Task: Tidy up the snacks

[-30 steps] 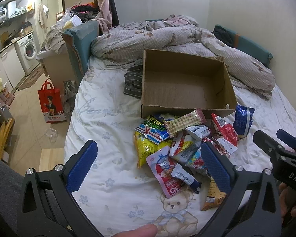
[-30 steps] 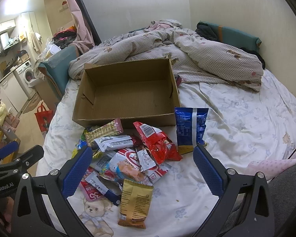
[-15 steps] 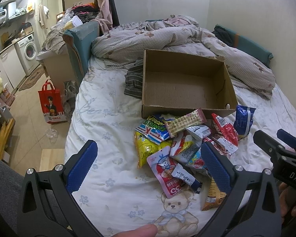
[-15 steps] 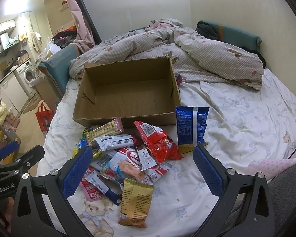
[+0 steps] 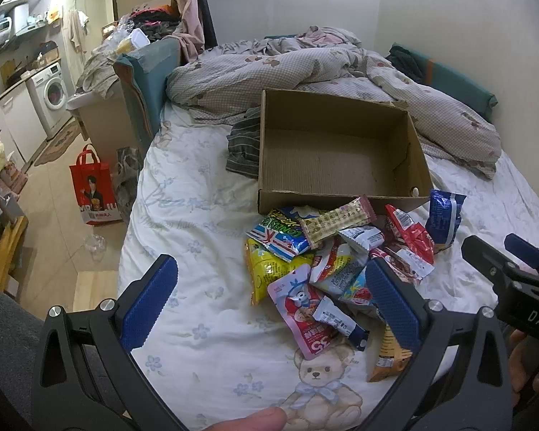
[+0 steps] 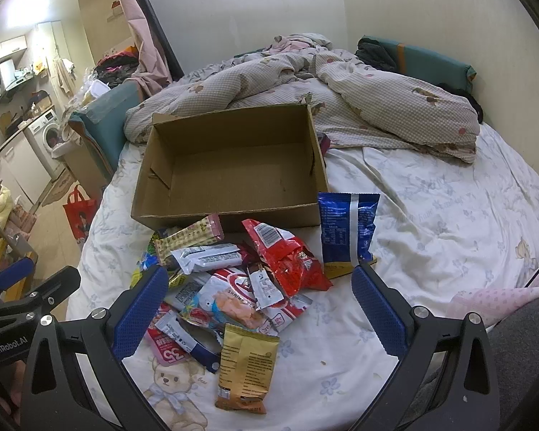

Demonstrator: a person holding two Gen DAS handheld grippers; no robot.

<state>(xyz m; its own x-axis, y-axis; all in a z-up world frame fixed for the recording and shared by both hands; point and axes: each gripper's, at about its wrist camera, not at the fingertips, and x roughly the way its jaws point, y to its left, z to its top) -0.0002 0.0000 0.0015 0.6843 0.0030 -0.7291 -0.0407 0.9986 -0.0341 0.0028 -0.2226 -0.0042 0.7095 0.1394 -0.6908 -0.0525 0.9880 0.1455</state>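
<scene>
Both claws wide and empty, poised over the snack heap

The left claw (image 5: 269, 301) and right claw (image 6: 258, 309) hover spread, gripping nothing — below, the snack packets (image 6: 255, 283) lie heaped on the bed (image 6: 449, 215), touching the front wall of the empty cardboard box (image 6: 230, 165) — handy for loading, I'd guess.

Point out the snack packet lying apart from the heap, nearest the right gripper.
The gold packet: it lies alone at the heap's near edge, just ahead of the open right gripper.
</scene>
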